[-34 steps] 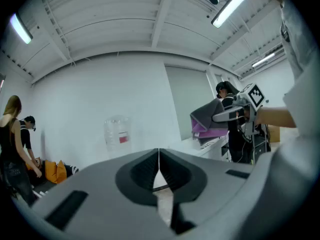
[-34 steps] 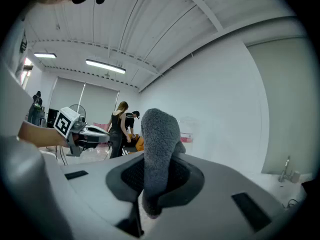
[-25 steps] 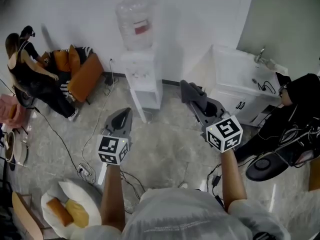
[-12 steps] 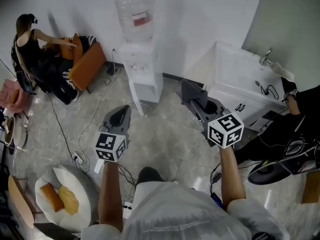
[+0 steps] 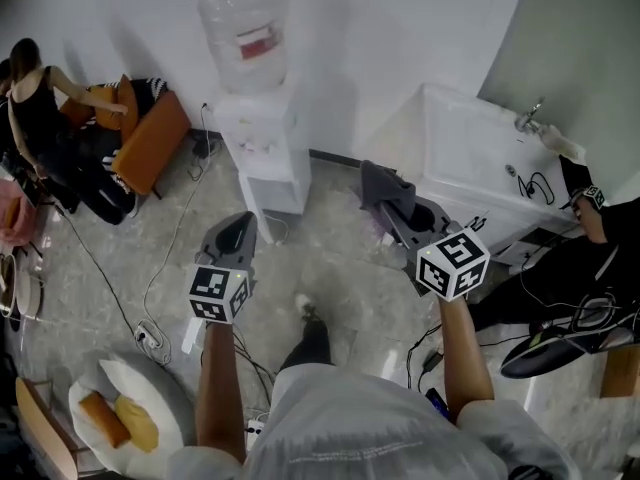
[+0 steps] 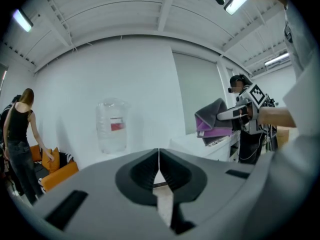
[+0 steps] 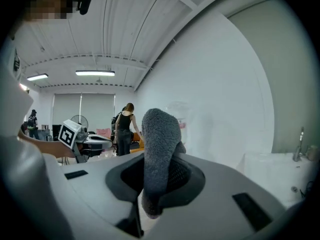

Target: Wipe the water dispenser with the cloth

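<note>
A white water dispenser [image 5: 262, 143] with a clear bottle [image 5: 238, 41] on top stands against the far wall; the bottle [image 6: 112, 125] also shows in the left gripper view, some way ahead. My right gripper [image 5: 392, 206] is shut on a grey cloth [image 5: 385, 188] with a purple underside, held in the air to the right of the dispenser. The cloth [image 7: 160, 154] fills the jaws in the right gripper view. My left gripper [image 5: 238, 235] is shut and holds nothing, its jaws meeting at a thin seam [image 6: 159, 166]. Both are well short of the dispenser.
A white sink cabinet [image 5: 480, 173] with a tap stands at the right, with a seated person [image 5: 590, 268] beside it. An orange armchair [image 5: 150, 143] and another person [image 5: 45, 133] are at the left. Cables and a power strip [image 5: 145, 336] lie on the floor, near a white beanbag [image 5: 120, 408].
The view has shifted so the dispenser sits further left and nearer. My leg and shoe now show stepping forward between the grippers. Both grippers keep their pose.
</note>
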Demonstrator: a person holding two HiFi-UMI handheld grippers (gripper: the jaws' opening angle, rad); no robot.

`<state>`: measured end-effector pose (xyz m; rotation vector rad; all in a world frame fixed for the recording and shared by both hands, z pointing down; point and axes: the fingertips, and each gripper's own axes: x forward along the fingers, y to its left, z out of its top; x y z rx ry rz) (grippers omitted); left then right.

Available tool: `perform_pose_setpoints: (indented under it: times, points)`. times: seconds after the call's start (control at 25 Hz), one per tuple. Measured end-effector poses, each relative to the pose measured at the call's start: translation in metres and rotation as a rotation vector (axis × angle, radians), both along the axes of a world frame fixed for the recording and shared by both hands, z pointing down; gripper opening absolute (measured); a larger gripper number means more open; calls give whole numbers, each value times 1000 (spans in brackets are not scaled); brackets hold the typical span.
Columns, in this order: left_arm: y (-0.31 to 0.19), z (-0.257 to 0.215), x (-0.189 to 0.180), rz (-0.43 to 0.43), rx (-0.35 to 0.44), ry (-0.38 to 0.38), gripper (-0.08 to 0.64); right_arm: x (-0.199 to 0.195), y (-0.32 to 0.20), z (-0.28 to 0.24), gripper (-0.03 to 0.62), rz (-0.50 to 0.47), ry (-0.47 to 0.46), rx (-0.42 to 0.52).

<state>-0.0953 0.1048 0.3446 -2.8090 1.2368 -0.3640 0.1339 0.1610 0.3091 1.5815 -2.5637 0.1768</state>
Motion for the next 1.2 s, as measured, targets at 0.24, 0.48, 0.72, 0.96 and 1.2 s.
perform_pose_setpoints:
  times: [0.24, 0.48, 0.72, 0.96, 1.2]
  points:
    - [-106, 10, 14, 29, -28, 4, 17, 23, -95, -1, 61, 55, -5, -43]
    - [-197, 19, 19, 46, -52, -1, 17, 31, -186, 12, 61, 116, 30, -64]
    - [-261, 44, 11, 31, -124, 5, 17, 31, -254, 40, 61, 159, 10, -114]
    - [-298, 68, 11, 21, -190, -8, 17, 34, -301, 72, 61, 169, 20, -165]
    - [-345, 101, 23, -35, -269, -10, 17, 44, -363, 107, 61, 131, 29, -229]
